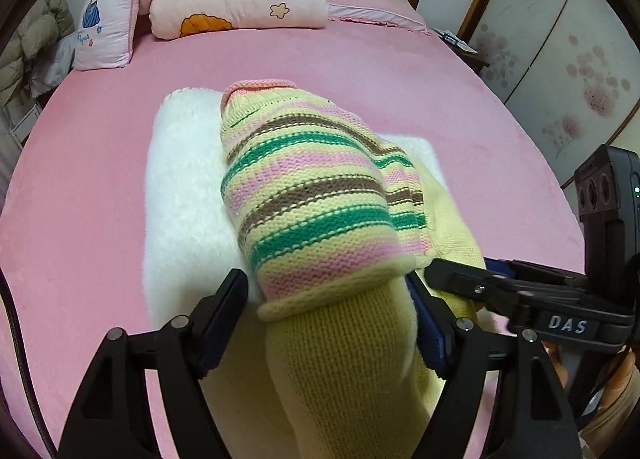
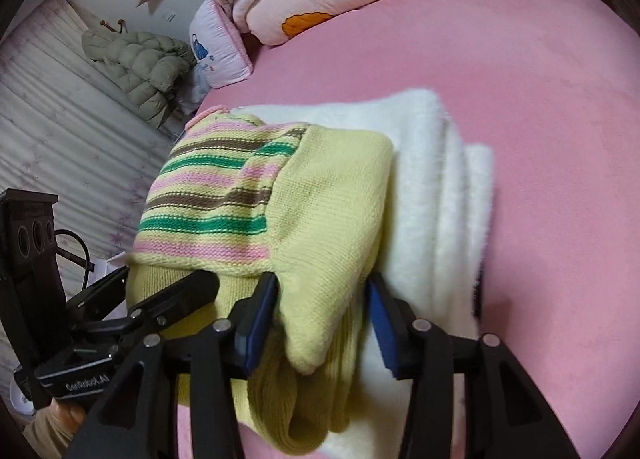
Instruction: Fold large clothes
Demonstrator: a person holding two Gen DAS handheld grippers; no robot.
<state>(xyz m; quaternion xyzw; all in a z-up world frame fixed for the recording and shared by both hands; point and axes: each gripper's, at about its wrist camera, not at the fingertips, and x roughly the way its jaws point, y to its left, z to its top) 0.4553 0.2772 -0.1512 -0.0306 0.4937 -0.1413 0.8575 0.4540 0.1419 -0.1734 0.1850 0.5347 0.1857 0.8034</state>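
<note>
left gripper (image 1: pixel 328 319) and right gripper (image 2: pixel 324 323) both open over folded sweater (image 1: pixel 312 195).
sweater's yellow knit lies between each gripper's spread jaws, pads not pressing it. sweater sits on a folded white fleece garment (image 1: pixel 184 187) on the pink bed (image 1: pixel 80 219); grippers side by side at its near edge.

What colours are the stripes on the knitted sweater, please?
Pink, green, brown and pale yellow stripes on the sweater; clearest in the left wrist view.
</note>
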